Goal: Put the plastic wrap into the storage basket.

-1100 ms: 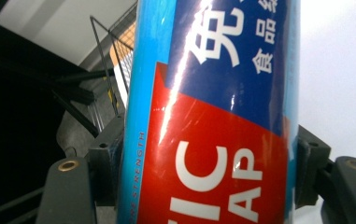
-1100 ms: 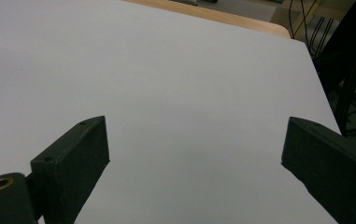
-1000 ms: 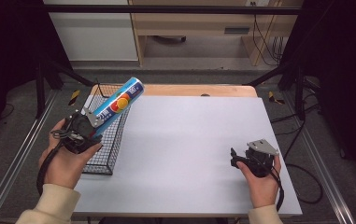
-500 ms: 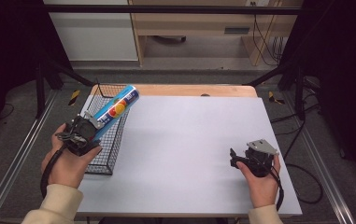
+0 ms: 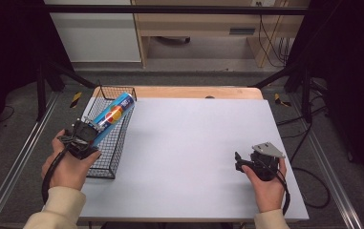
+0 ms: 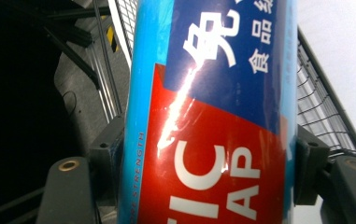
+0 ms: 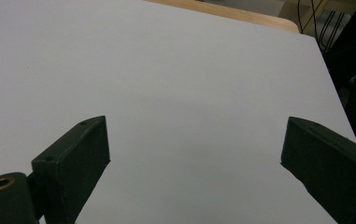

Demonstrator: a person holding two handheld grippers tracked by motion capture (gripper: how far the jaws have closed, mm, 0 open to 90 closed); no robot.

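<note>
Left claw [image 5: 90, 132] clamps the low end of a blue tube [image 5: 112, 115], tilting it over the wire basket [image 5: 104, 167] at the counter's [image 5: 194, 157] left edge, likely for lowering in, while the right claw [image 5: 240, 162] rests near-right, wide open, empty.

"TIC AP", "STRENGTH" on blue tube [image 6: 213, 121]

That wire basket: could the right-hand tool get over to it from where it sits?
Probably yes. The right tool rests open at the table's near right, and bare white tabletop lies between it and the wire basket.
</note>
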